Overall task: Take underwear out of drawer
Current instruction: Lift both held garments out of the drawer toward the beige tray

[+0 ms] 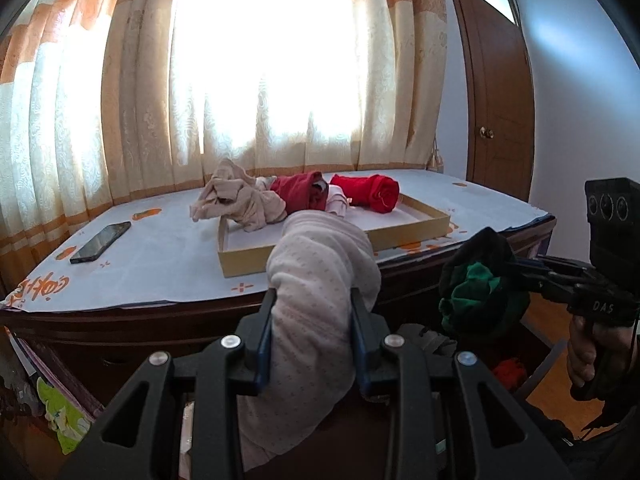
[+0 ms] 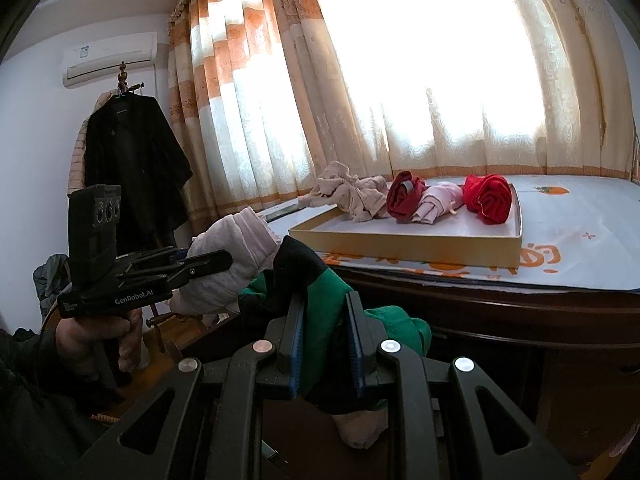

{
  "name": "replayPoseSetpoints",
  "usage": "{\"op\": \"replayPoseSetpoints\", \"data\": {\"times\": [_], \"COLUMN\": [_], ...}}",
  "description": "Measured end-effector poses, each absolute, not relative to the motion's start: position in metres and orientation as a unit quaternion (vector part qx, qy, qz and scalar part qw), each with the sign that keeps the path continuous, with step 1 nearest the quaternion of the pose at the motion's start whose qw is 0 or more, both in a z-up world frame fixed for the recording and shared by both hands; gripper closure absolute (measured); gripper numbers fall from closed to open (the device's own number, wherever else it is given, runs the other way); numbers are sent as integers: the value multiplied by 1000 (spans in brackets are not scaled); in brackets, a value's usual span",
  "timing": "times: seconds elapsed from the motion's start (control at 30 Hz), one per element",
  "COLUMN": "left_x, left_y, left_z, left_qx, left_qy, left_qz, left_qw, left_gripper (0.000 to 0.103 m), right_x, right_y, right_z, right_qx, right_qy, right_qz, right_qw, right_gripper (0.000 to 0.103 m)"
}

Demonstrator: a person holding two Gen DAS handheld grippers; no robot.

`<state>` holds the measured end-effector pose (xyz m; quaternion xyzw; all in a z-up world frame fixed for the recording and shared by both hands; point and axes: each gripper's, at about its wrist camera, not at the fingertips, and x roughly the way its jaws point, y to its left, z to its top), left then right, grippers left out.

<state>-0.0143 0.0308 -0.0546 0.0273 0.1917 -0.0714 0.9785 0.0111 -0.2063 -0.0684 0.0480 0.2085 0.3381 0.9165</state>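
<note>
Pale pink dotted underwear (image 1: pixel 320 264), rolled, is clamped between the blue pads of the left gripper (image 1: pixel 314 312) and held in the air before the dark wooden dresser (image 1: pixel 168 320). Green-and-black underwear (image 2: pixel 324 300), bunched, is pinched by the right gripper (image 2: pixel 326 320), just beside the pink roll. Shallow cardboard tray (image 1: pixel 248 260) on the dresser's white patterned cover holds a crumpled beige garment (image 1: pixel 232 200), a dark red roll (image 1: pixel 300 190), a small pink roll (image 2: pixel 440 196) and a bright red roll (image 1: pixel 372 192). Black phone (image 1: pixel 100 242) lies left of the tray. Sunlit orange-and-cream curtains (image 1: pixel 120 100) hang behind.
</note>
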Motion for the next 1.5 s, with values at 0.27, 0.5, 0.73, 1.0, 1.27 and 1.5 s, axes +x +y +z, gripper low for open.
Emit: {"op": "replayPoseSetpoints", "data": {"times": [0.27, 0.5, 0.73, 1.0, 1.27, 1.5], "left_x": [-17, -18, -18, -15, -13, -12], "left_y": [29, 24, 15, 9, 11, 11], "left_z": [-52, -49, -43, -37, -42, -46], "left_qx": [31, 36, 46, 50, 42, 39], "left_qy": [175, 164, 151, 141, 155, 168], "left_qz": [-71, -74, -79, -86, -87, -87], "left_qw": [982, 983, 984, 985, 983, 981], "left_gripper": [72, 72, 72, 72, 72, 72], "right_x": [7, 5, 2, 6, 27, 58], "right_y": [-207, -206, -205, -205, -192, -183], "right_z": [-65, -63, -57, -48, -76, -125], "right_qx": [48, 46, 39, 32, -16, -75], "right_qy": [195, 188, 178, 173, 282, 453], "right_qz": [341, 341, 341, 339, 347, 321], "right_qw": [918, 920, 922, 924, 894, 828], "right_gripper": [82, 82, 82, 89, 88, 63]}}
